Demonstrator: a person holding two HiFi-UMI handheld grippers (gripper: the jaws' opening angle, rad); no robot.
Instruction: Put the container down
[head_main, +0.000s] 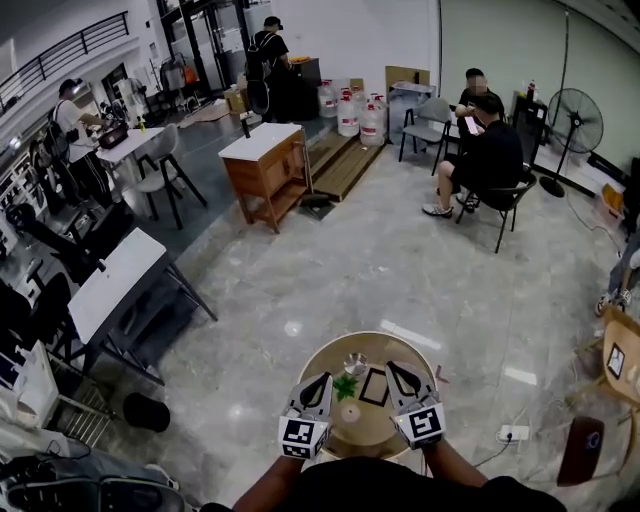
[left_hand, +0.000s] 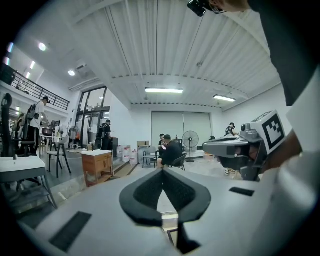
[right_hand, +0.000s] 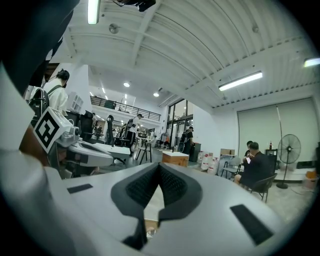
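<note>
Round wooden table (head_main: 365, 428) lies under both claws. Left gripper (head_main: 319, 384) and right gripper (head_main: 400, 376) hang side by side over its near half, each with its 2 jaws pressed together and nothing held. Between them sits a small green plant (head_main: 346, 386). A dark flat rectangle (head_main: 375, 387) lies just beside the right gripper's tips. Just past both tips, midway, the glass container (head_main: 355, 364) stands on the table, untouched. Far beyond, 2 people (head_main: 487, 150) sit on chairs.

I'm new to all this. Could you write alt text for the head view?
Seen from above, a person holds the left gripper and right gripper, both shut and empty, over a round table bearing a green plant, a dark rectangle and a small container.
</note>
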